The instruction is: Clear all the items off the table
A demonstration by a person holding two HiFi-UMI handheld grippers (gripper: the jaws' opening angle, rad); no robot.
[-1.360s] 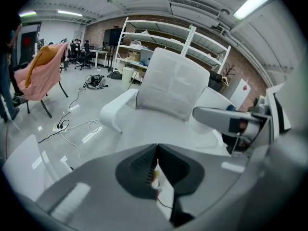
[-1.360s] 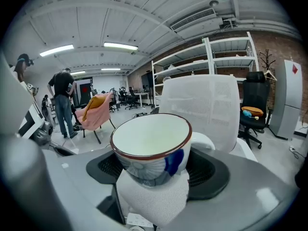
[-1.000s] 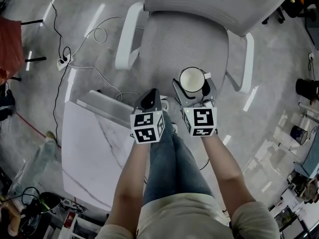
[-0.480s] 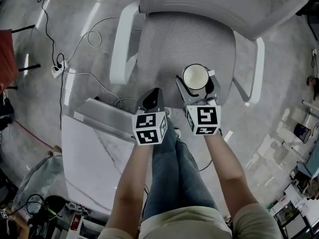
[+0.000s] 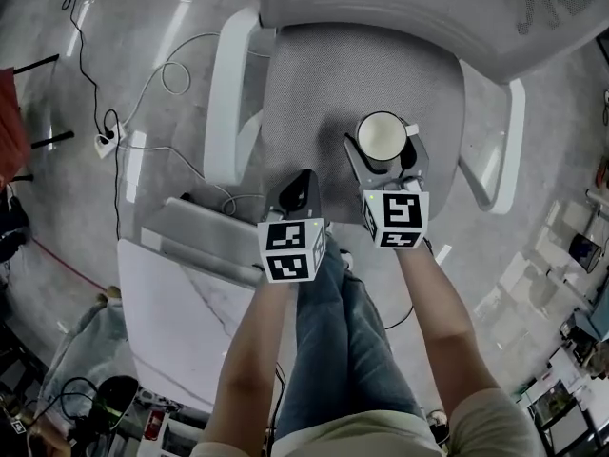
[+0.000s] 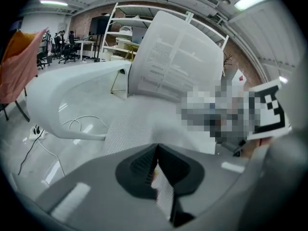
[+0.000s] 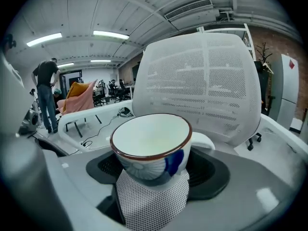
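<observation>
The cup (image 7: pixel 150 148) was pinched upright between the jaws of the right tongs (image 5: pixel 385 160), over the chair seat (image 5: pixel 314 93). The left tongs (image 5: pixel 301 188), just beside them, were pressed together and empty. If let go on the soft mesh, the cup could be tipped over and rolled off.

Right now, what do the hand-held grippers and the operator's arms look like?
The left hand-held gripper and right hand-held gripper match: grey bodies, black ribbed pads, each with a white cube bearing black square markers. No cables visible on them. The forearms are bare; light short-sleeved shirt, blue jeans.
</observation>
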